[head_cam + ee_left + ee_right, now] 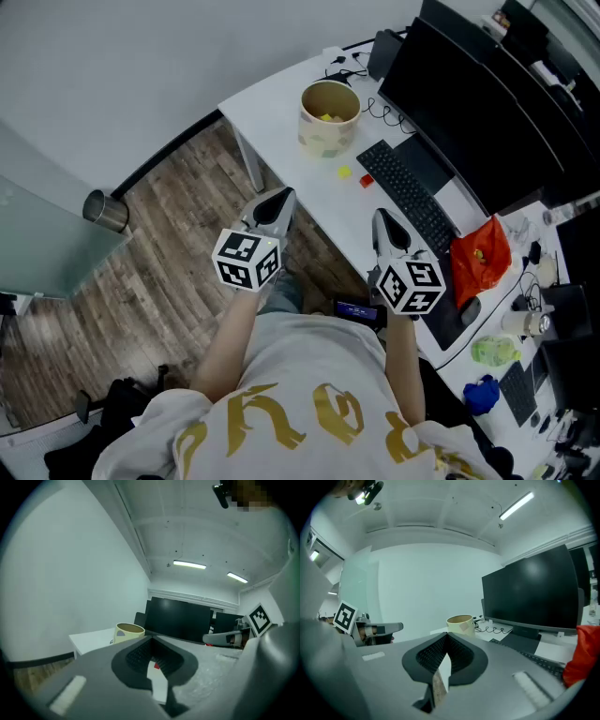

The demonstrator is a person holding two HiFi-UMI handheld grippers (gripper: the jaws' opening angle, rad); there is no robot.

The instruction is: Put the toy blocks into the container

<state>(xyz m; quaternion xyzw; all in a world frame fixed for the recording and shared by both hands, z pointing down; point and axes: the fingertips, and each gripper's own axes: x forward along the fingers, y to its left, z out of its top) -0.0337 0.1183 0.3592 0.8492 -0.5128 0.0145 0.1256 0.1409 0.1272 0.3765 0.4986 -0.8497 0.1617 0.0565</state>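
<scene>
The container, a cream paper tub, stands near the far corner of the white desk, with a yellow piece visible inside. On the desk beside it lie a small yellow block and a small red block. My left gripper hovers off the desk's near edge, jaws together and empty. My right gripper hangs over the desk edge by the keyboard, also shut on nothing. The left gripper view has the tub ahead and the red block showing under the closed jaws. The right gripper view shows the tub straight ahead.
A black keyboard and a dark monitor lie right of the blocks. A red bag sits further right. Cables trail behind the tub. A metal bin stands on the wood floor to the left.
</scene>
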